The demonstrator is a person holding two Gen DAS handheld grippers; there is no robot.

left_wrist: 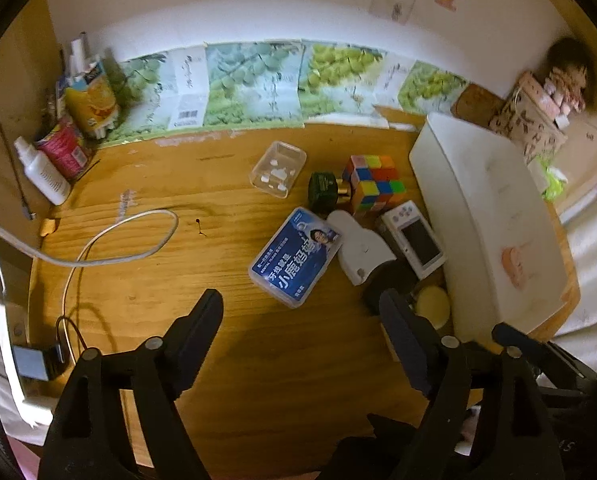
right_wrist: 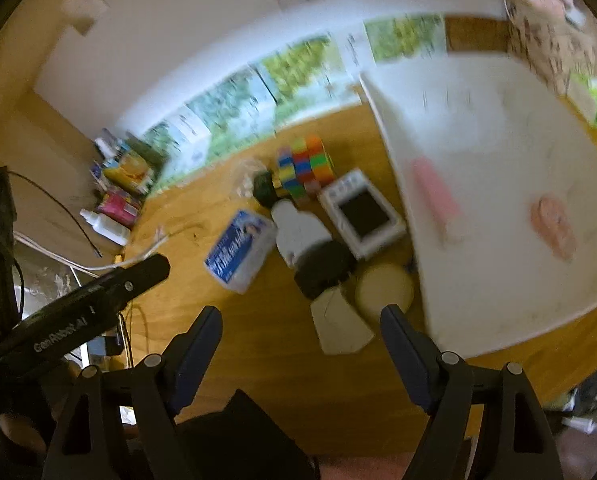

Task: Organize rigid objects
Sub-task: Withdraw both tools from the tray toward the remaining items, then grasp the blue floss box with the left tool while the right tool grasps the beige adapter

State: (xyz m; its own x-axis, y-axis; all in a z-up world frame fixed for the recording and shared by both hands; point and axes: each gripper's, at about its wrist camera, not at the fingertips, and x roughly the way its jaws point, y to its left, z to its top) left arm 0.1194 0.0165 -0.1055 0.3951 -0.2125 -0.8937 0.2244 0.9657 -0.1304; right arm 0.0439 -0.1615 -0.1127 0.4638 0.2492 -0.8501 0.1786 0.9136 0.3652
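Observation:
A cluster of objects lies on the wooden desk (left_wrist: pixel 258 360): a blue-labelled plastic box (left_wrist: pixel 294 256), a Rubik's cube (left_wrist: pixel 374 184), a dark green jar (left_wrist: pixel 322 192), a clear small case (left_wrist: pixel 277 169), a white handheld device with a screen (left_wrist: pixel 414 238), a white plastic piece (left_wrist: pixel 360 252), a black object (left_wrist: pixel 390 284) and a round cream disc (left_wrist: pixel 432 306). A large white tray (left_wrist: pixel 486 216) stands to the right. My left gripper (left_wrist: pixel 300 320) is open and empty, just short of the blue box. My right gripper (right_wrist: pixel 300 328) is open and empty above the desk, near a white piece (right_wrist: pixel 338 326); the left gripper's finger (right_wrist: pixel 138 276) shows at its left.
A white cable (left_wrist: pixel 110 248) loops over the left of the desk. A white bottle (left_wrist: pixel 44 174), a pink can (left_wrist: pixel 64 148) and a juice carton (left_wrist: pixel 92 100) stand in the back left corner. Grape-print cartons (left_wrist: pixel 254 84) line the wall. A patterned box (left_wrist: pixel 530 116) stands at the back right.

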